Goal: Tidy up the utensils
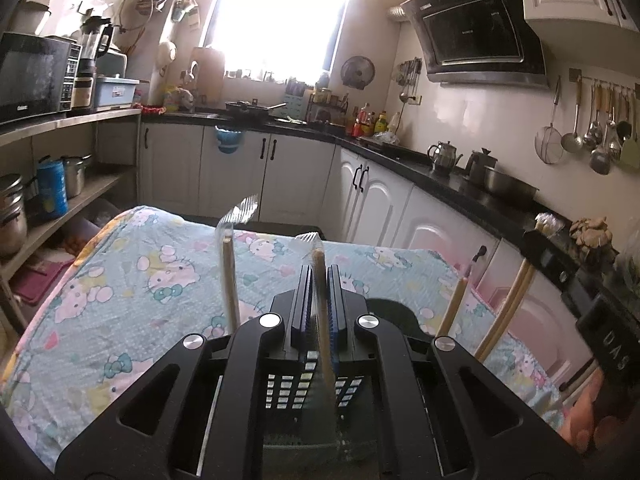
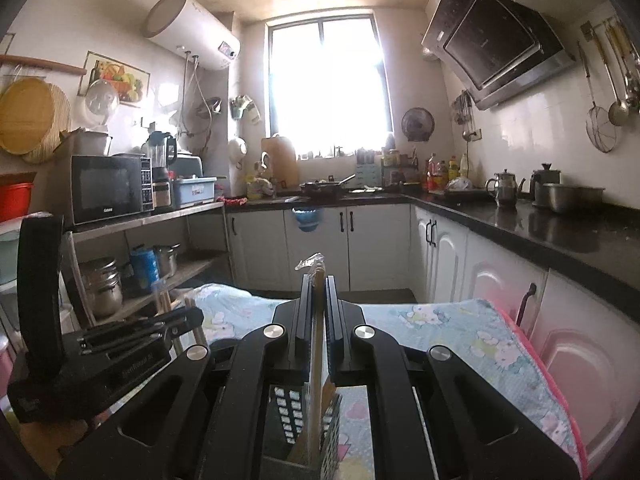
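Here, wrapped chopsticks. Left gripper point(image 1: 319, 280) is clenched on one wrapped pair point(image 1: 320, 276), which stands upright between the jaws, its clear wrapper tip poking out toward 12 o'clock. The shaft runs down into a black perforated holder point(image 1: 286, 390) directly beneath the jaws. A second wrapped pair point(image 1: 230, 268) stands in the same holder at 10 o'clock of the jaws, apart from them; a bare stick point(image 1: 454, 306) and another pair of bare sticks point(image 1: 508, 312) lean at 2 to 3 o'clock.

Right gripper point(image 2: 319, 292) likewise grasps a wrapped chopstick pair point(image 2: 318, 344), upright, wrapper end sticking above the jaws, lower part reaching into a perforated holder point(image 2: 286, 412) below. Whether this is the same holder, cannot tell.

Room: the holder sits on the worktop, covered in a cartoon-print cloth point(image 1: 132, 300). Cloth is open ahead, at 12 o'clock, to its far edge; beyond it a strip of floor, then white cabinets point(image 1: 236, 172). Cloth's right edge lies near the pink-tinted cabinet doors point(image 2: 576, 344) at 3 o'clock.

Pose: both grippers point roughly level, slightly downward. In the right wrist view the left gripper's body point(image 2: 120, 344) sits at 9 o'clock, close by.

Hidden: holder bottoms and stick ends are cut off by the gripper bodies. A hand point(image 1: 596, 412) at lower right is blurred.
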A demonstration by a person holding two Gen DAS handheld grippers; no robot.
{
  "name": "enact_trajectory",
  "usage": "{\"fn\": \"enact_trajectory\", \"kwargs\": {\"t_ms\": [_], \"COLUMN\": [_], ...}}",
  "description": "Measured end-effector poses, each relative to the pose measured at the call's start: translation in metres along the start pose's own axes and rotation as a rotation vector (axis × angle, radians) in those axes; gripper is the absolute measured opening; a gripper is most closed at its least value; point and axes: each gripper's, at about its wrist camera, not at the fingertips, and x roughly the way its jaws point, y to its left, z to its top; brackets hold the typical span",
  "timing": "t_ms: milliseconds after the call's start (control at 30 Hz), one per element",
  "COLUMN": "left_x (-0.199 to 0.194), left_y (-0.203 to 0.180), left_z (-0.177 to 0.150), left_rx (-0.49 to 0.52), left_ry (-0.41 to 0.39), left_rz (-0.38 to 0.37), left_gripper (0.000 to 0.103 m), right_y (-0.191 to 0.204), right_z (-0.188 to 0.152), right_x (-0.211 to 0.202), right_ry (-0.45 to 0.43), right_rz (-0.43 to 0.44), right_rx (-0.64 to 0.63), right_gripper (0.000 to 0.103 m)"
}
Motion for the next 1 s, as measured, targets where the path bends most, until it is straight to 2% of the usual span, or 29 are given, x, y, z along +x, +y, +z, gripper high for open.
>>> {"fn": "enact_trajectory", "kwargs": {"t_ms": [200, 400, 600, 733, 867, 1000], "left_x": [-0.004, -0.006, -0.009, -0.011, -0.014, -0.019], "left_y": [0.000, 0.003, 0.007, 0.009, 0.012, 0.013], "left_z": [-0.005, -0.008, -0.009, -0.012, -0.017, -0.021], "left_rx": [0.010, -0.001, -0.017, -0.022, -0.041, -0.045], "left_ry": [0.017, 0.047, 0.072, 0.083, 0.106, 0.113], "left_rz": [0.005, 0.007, 0.008, 0.013, 0.004, 0.005], "left_gripper": [0.002, 0.004, 0.008, 0.014, 0.017, 0.025], "right_y": [-0.011, -0.023, -0.025, -0.029, -0.031, -0.028], "right_z": [-0.016, -0.030, -0.035, -0.035, -0.037, -0.036], "right_x": [0.002, 0.002, 0.001, 0.001, 0.003, 0.001], "right_ry": [0.058, 0.135, 0.169, 0.181, 0.207, 0.212], "right_rz": [-0.016, 0.019, 0.037, 0.043, 0.059, 0.068], "right_rx": [0.039, 0.101, 0.131, 0.154, 0.174, 0.166], "right_gripper": [0.007, 0.008, 0.008, 0.016, 0.030, 0.037]}}
